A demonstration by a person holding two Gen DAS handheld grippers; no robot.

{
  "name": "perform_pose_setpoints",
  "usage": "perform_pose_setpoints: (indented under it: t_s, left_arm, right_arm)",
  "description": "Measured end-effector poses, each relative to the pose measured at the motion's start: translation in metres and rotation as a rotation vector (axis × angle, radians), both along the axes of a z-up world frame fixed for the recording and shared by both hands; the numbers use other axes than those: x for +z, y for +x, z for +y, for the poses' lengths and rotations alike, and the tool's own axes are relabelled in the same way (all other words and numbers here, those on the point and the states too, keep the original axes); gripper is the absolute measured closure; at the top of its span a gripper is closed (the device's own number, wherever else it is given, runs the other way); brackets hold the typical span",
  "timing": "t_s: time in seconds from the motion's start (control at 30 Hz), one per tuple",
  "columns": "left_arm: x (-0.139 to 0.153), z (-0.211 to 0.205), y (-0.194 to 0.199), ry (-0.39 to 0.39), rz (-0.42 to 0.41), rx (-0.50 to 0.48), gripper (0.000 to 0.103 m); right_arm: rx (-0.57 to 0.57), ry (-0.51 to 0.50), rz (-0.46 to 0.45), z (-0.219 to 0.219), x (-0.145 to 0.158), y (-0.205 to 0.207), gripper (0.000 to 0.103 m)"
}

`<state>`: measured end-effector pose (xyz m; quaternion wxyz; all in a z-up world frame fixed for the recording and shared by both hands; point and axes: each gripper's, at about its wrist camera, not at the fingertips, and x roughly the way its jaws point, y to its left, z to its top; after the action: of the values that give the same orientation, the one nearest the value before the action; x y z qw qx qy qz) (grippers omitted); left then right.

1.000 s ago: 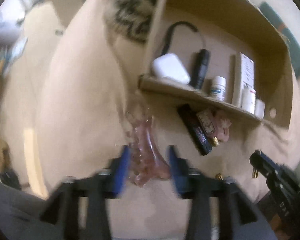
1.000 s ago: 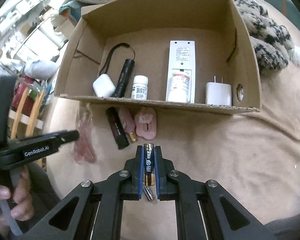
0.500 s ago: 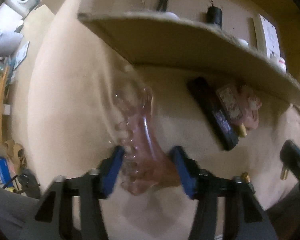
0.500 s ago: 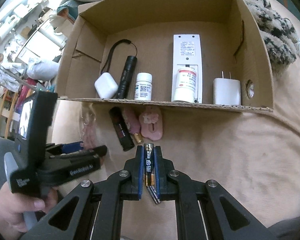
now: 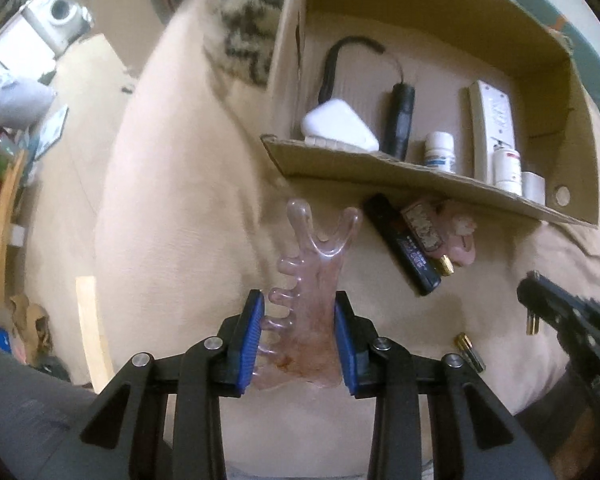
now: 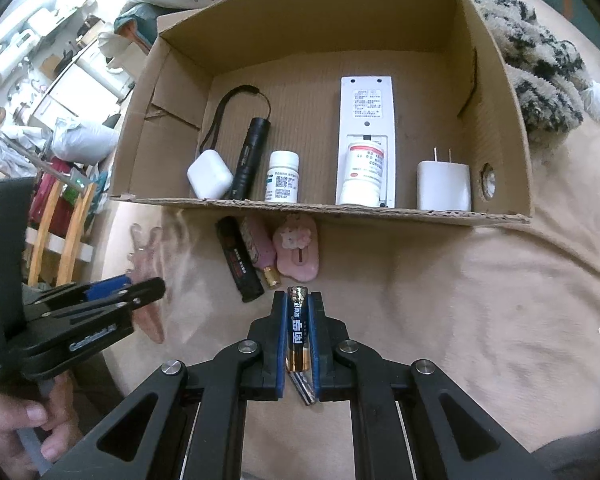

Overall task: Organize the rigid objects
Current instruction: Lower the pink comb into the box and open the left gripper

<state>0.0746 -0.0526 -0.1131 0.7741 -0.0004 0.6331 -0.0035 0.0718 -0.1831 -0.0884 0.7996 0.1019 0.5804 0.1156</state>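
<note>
My left gripper [image 5: 298, 320] is shut on a clear pink comb-shaped scraper [image 5: 308, 280] and holds it above the beige blanket, in front of the cardboard box [image 5: 400, 168]. My right gripper [image 6: 299, 312] is shut on a black and gold battery [image 6: 298, 328], a little above the blanket before the box [image 6: 380, 212]. A second battery [image 6: 302, 388] lies under it and also shows in the left wrist view [image 5: 470, 352]. The left gripper [image 6: 112, 292] with the scraper [image 6: 146, 248] shows at the left of the right wrist view.
The box holds a white case [image 6: 209, 178], a black flashlight [image 6: 250, 156], two pill bottles [image 6: 282, 176], a white remote [image 6: 366, 120] and a charger [image 6: 443, 184]. A black lighter [image 6: 238, 264], a pink lighter [image 6: 260, 248] and a pink clip [image 6: 298, 252] lie before it.
My left gripper closed on the pink scraper and lifted it off the blanket, pulling back from the box. The right gripper kept holding the battery almost still.
</note>
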Motion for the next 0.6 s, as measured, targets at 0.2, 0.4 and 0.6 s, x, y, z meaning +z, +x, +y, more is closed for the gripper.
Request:
perform_pose_setpoints:
  t_s: [0.2,0.4,0.6]
  left_arm:
    - [0.035,-0.002,-0.029,0.029,-0.105,-0.024,0.072]
    - [0.087,0.017,-0.049,0.024,-0.266,-0.041,0.072]
    - [0.147,0.025,-0.039,-0.009,-0.413,-0.043,0.072]
  right_arm:
    - [-0.01,0.023,-0.066,-0.007,0.018,-0.008,0.092]
    - [-0.025,0.075,-0.19,-0.023,0.05,-0.02,0.092]
    - [-0.053,0.135,-0.325,-0.035,0.087,-0.007,0.092]
